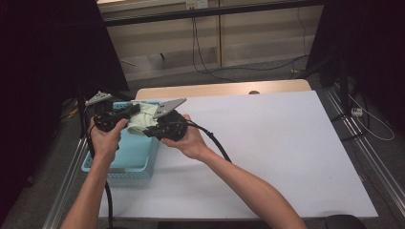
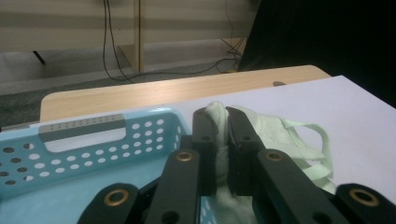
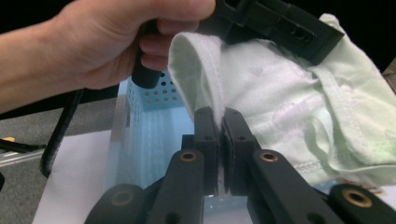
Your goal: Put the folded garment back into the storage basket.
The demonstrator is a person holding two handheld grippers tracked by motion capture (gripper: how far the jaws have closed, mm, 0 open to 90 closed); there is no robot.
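High view: both tongs hold a pale green, soft cotton garment up over the far end of a light blue perforated plastic basket, which sits at the left edge of the white-covered desk. The left tongs and the right tongs are each clamped on a bunch of the cloth, close to one another. In the left gripper view the jaws pinch a fold of it, and in the right gripper view the jaws nip a stitched hem. The step looks like carrying the garment between basket and desk; which way, I cannot tell. The next move would call for both hands travelling together so the cloth stays taut. The garment is thin, crumpled and limp, with narrow straps trailing loose.
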